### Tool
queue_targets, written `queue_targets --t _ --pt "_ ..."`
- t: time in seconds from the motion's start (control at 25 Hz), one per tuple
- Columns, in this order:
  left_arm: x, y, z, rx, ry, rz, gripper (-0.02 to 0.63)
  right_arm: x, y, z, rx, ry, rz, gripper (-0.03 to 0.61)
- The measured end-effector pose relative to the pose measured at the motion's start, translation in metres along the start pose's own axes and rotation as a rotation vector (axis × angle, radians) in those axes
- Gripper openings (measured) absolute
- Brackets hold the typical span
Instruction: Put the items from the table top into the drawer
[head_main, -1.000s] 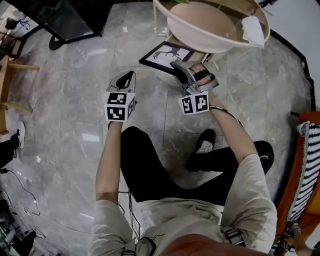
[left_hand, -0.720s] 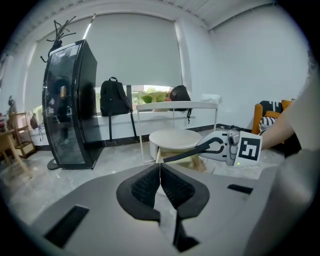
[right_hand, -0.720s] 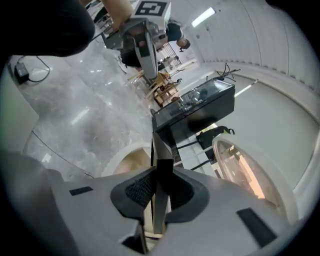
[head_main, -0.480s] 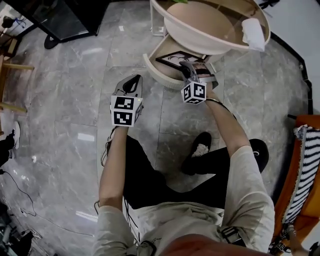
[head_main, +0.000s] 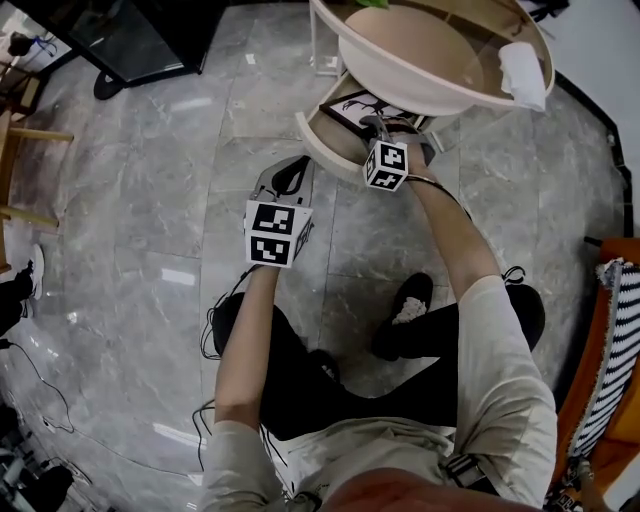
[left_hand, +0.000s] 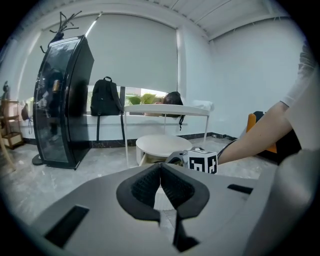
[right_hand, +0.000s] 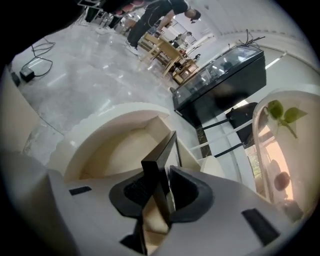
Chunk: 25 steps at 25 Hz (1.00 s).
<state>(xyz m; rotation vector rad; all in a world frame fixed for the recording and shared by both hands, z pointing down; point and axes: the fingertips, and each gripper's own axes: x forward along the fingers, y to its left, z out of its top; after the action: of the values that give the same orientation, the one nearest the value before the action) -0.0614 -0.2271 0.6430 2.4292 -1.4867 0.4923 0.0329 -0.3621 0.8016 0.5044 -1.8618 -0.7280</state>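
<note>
A black picture frame (head_main: 348, 108) with a horse print hangs edge-on over the open curved drawer (head_main: 316, 152) of the round cream table (head_main: 446, 96). My right gripper (head_main: 381, 127) grips the picture frame (right_hand: 160, 157) by its lower edge, above the drawer's pale inside (right_hand: 112, 150). Its jaws are opening, and the frame is still pinched between the pads. My left gripper (head_main: 287, 177) hovers over the floor just left of the drawer. In its own view the left gripper (left_hand: 160, 169) is shut with nothing in it.
A white cloth (head_main: 525, 70) and a green plant (head_main: 372, 3) sit on the table top. A black glass cabinet (head_main: 130, 40) stands at the back left, a wooden chair (head_main: 18, 150) at the left, and an orange seat with a striped cushion (head_main: 618, 330) at the right.
My right gripper has dropped and tipped downward, carrying the picture frame from in front of the table down into the drawer opening. The left gripper has drifted right, toward the drawer.
</note>
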Motion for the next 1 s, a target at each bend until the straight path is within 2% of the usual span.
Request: queue_targets --t 0.08,0.12,0.32,0.56,0.8,1.0 --pt "-0.001 -0.001 -0.001 -0.001 -0.007 -0.003 0.021 0.01 0.01 -0.007 -0.033 0.032 0.052 0.107" --pt "-0.002 0.0 -0.001 -0.006 -0.012 -0.003 0.021 0.013 0.014 -0.01 -0.04 0.041 0.072 0.148" --pt "-0.004 0.004 0.007 -0.042 -0.045 -0.006 0.021 0.017 0.022 -0.017 -0.03 0.067 0.156 0.166" --pt "0.007 -0.002 0.017 -0.027 -0.053 -0.027 0.021 0.005 0.026 -0.017 -0.005 0.075 0.239 0.19" --pt "0.016 -0.007 0.033 -0.003 -0.057 -0.057 0.021 -0.02 0.012 -0.021 0.102 0.062 0.187 0.19" --pt "0.018 -0.004 0.042 -0.003 -0.07 -0.053 0.021 -0.051 -0.016 -0.006 0.311 -0.027 0.045 0.189"
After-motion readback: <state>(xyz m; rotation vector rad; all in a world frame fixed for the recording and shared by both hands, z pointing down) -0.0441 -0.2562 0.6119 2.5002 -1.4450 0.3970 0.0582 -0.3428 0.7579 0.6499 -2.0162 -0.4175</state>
